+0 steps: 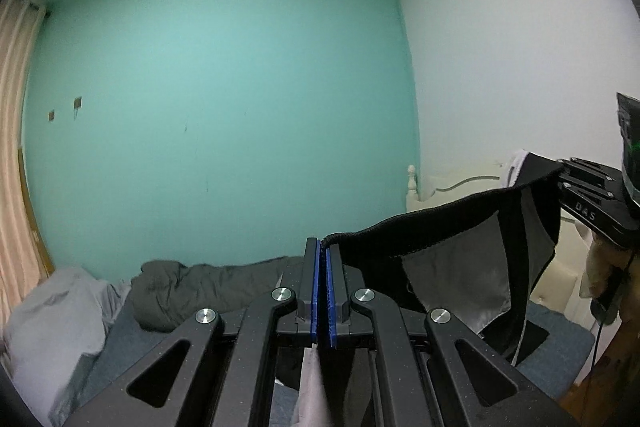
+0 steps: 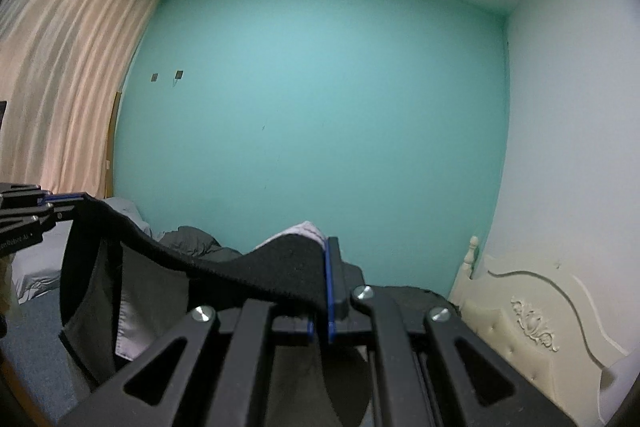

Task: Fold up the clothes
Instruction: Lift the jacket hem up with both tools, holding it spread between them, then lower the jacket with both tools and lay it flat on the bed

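Black ribbed waistband (image 1: 448, 223) of a dark garment (image 1: 460, 279) is hanging stretched in the air between both claws, well above the bed (image 1: 120, 339), likely so the cloth can drop straight before folding. Left claw (image 1: 322, 259) is pinching one end with its blue pads closed tight; right claw (image 2: 326, 267) is clamping the other end likewise. Grey bedding (image 1: 192, 287) is lying crumpled on the bed behind.

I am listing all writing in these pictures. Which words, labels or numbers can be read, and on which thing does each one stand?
"DAS": on the arm of the right gripper, seen from the left wrist.
White lettering on the left gripper, seen from the right wrist: too blurred to read.
The black garment shows no writing.
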